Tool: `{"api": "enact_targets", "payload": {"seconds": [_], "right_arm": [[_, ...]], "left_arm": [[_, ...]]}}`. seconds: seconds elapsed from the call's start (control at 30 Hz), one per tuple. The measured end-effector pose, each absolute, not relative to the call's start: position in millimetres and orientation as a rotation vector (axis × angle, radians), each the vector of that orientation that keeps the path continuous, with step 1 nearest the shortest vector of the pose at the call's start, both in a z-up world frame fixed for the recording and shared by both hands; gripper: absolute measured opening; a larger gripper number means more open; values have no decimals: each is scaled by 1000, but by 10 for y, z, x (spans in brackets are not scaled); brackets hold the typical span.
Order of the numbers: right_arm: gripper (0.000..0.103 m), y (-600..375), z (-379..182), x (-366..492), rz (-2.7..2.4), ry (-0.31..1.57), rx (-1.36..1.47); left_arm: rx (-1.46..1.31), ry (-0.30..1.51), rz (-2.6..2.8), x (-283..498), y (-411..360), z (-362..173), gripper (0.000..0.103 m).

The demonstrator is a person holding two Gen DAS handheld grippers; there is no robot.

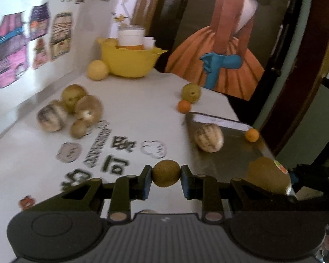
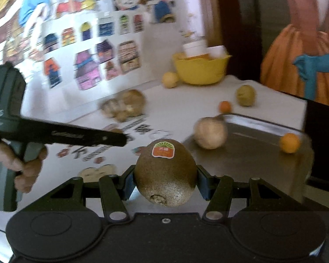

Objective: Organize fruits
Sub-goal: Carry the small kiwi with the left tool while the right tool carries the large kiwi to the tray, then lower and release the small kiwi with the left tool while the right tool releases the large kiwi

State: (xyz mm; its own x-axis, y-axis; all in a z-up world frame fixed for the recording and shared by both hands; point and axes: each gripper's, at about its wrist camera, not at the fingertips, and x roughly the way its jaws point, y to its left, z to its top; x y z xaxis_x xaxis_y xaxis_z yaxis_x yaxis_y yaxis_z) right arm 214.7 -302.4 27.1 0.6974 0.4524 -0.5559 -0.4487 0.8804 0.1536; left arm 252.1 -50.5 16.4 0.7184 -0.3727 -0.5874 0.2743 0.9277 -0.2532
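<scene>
Left gripper (image 1: 166,178) is pinched narrow on a small brown fruit (image 1: 166,173), held only at its sides; any squeeze loss drops it onto the table (image 1: 131,109). Right gripper (image 2: 165,182) clamps a stickered kiwi (image 2: 165,175) mid-body, and its rounded skin could slip forward. Metal tray (image 2: 263,153) lies ahead-right of both, with a striped fruit (image 2: 210,134) and an orange (image 2: 289,143) that could be knocked on set-down.

You worked at a white table (image 1: 142,100) printed with cartoon drawings and black lettering (image 1: 118,153). To your left, a white wall (image 1: 81,43) carried colourful paper cut-outs of little houses (image 2: 85,70), with larger cartoon figures (image 2: 33,11) above. Behind the table stood a dark door (image 1: 186,22) bearing a picture of an orange dress (image 1: 226,50) with a blue bow (image 1: 221,63).
</scene>
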Motion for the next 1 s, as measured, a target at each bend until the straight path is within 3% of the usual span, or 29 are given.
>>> {"api": "enact_targets", "payload": {"seconds": [0.57, 1.0], "right_arm": [[58, -3574, -45, 2842, 291, 611, -52], [58, -3608, -166, 3062, 251, 657, -74]], "left_arm": [[-118, 646, -478, 2713, -1293, -15, 31], [-37, 656, -469, 2791, -1474, -135, 31]]}}
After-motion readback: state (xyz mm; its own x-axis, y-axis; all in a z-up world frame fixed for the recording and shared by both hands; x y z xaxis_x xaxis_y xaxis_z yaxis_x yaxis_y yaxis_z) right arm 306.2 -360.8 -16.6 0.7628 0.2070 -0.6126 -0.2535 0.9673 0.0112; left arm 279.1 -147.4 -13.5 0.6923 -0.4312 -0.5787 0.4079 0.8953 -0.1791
